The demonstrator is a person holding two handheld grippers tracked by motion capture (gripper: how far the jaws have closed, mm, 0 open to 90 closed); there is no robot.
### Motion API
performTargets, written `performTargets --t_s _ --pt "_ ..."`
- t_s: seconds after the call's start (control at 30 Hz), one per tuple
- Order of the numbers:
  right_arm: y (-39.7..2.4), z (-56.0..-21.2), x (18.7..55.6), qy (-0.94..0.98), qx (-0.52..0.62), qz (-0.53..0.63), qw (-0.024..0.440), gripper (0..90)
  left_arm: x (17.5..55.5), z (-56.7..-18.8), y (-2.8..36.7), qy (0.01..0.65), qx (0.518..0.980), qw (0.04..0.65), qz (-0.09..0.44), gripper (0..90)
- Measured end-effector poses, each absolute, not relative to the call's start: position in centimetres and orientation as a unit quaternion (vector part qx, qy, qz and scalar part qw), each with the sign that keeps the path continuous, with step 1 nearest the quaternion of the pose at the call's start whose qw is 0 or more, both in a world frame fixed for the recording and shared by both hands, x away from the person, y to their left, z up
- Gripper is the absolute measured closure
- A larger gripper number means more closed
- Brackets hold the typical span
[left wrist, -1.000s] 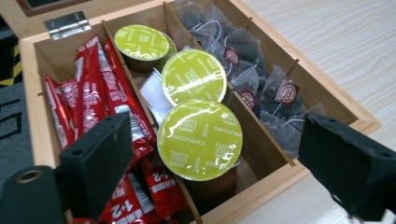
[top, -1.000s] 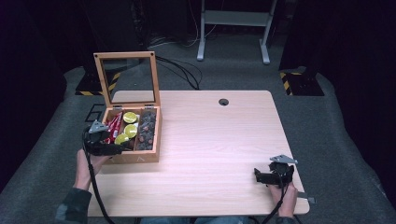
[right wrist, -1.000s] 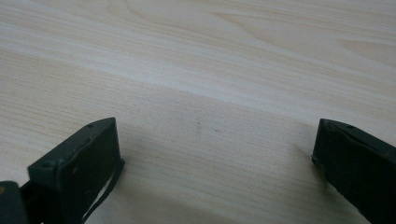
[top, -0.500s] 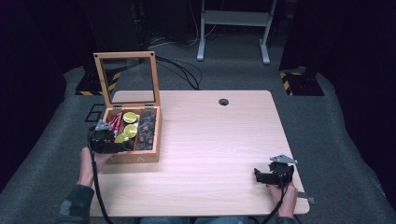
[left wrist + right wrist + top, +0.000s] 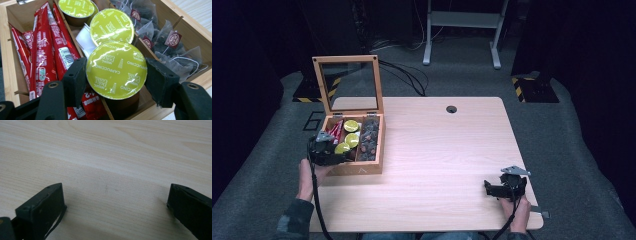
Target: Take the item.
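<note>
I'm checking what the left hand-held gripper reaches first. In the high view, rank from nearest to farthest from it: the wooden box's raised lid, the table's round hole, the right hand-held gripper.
From the left hand-held gripper, over the box's front left:
1. Raised lid, just behind it.
2. Round hole, far edge, toward the right.
3. Right hand-held gripper, near right corner.

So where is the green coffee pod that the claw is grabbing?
In the left gripper view the coffee pod sits in the wooden box's middle compartment, between red sachets and tea bags.

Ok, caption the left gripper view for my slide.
Left gripper fingers closed on a green-lidded cappuccino capsule in the wooden box, between red sachets and tea bags.
</note>
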State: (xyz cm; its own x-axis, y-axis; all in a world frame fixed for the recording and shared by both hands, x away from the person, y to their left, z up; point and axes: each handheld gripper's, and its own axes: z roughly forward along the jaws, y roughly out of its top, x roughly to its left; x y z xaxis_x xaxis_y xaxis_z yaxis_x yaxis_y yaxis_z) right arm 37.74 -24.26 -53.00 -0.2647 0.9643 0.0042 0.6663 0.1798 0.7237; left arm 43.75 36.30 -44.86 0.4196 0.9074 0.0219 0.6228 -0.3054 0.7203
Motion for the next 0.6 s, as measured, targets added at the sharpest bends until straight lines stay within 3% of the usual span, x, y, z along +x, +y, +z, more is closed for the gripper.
performTargets --t_s 0.6 --pt "-24.3 -53.0 37.7 0.730 0.558 0.315 0.237 0.4 42.9 -43.8 36.4 0.489 0.765 0.346 0.237 37.8"
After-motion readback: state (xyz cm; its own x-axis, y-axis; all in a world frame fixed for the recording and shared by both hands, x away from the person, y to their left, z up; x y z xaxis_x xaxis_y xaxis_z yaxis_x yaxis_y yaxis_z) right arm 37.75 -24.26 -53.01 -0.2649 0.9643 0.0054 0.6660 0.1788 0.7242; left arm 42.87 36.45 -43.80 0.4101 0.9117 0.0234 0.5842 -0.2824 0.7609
